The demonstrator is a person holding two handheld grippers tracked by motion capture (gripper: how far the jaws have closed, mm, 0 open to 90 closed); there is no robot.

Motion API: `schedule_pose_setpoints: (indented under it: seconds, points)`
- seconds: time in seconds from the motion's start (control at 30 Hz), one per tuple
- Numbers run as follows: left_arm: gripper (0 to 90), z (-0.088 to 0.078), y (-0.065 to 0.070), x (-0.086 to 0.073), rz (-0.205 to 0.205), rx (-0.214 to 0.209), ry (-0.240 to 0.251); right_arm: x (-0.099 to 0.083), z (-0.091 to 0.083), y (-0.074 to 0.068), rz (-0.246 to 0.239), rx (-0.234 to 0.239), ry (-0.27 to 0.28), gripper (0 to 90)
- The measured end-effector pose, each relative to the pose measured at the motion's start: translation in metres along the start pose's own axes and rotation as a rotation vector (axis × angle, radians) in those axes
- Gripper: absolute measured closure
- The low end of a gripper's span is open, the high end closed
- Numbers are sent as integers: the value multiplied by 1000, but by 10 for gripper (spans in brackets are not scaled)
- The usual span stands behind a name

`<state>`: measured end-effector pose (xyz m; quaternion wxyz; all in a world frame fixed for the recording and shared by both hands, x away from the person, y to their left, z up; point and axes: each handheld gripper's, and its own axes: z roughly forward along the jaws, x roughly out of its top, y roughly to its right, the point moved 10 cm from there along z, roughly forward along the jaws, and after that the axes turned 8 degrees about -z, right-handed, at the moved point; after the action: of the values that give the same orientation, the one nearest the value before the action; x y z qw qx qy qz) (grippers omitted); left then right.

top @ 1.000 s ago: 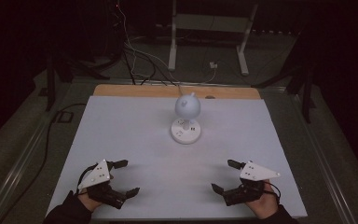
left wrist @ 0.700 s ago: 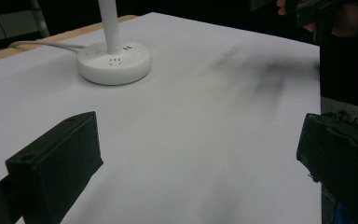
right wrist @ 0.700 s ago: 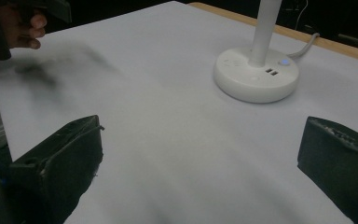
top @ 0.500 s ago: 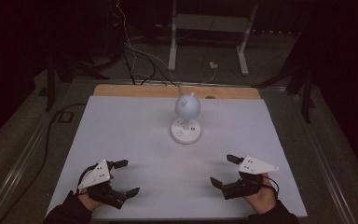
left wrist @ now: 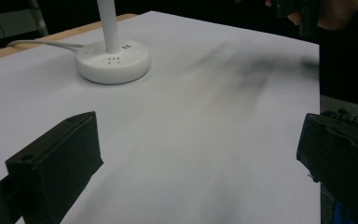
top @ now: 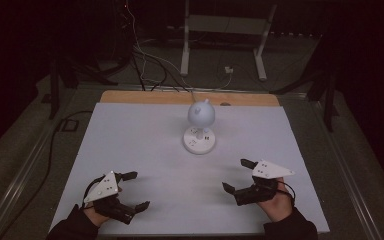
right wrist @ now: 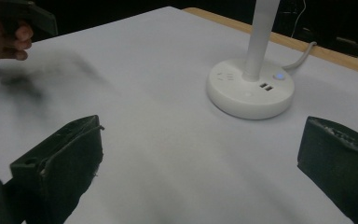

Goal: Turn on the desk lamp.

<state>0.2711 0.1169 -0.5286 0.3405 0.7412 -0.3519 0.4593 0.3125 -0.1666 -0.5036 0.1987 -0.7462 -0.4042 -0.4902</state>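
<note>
Desk lamp [top: 199,131] stands upright at the middle of the white surface [top: 130,150], toward the far edge; round base flat, globe head on a thin stem, cord trailing off the far side. Left gripper [top: 132,190] rests near-left, fingers spread wide, nothing held. Right gripper [top: 236,175] rests near-right, fingers likewise apart and empty. Both well apart from the lamp.

Risks, judged:
- Top-heavy head on a slim stem; a push high on the stem would likely tip it.
- Base [right wrist: 251,93] is smooth and round; a one-sided pinch may slide it.
- Cord [left wrist: 42,44] could drag if the lamp is pulled nearer.
- Base buttons may be pressed by accident.
</note>
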Motion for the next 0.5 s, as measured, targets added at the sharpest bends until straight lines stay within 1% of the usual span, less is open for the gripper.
schedule_pose_setpoints:
  seconds: [0.07, 0.17, 0.33, 0.4, 0.47, 0.5]
  points:
    - [2, 0, 0, -1, -1, -1, -5, 1, 2, 2, 5, -5, -3, 0]
    - [2, 1, 1, -1, 6, -2, -9, 2, 6, 3, 25, -5, -6, 0]
    - [2, 0, 1, -1, 4, -2, -5, 4, 8, 9, 33, -27, 1, 0]
    - [2, 0, 1, 0, 3, -3, -3, 6, 9, 13, 34, -43, 3, 0]
    - [3, 0, 1, -1, 1, -4, -4, 6, 10, 14, 38, -45, 0, 0]
    - [2, 0, 1, -1, 2, -3, -5, 7, 11, 16, 36, -57, -1, 0]
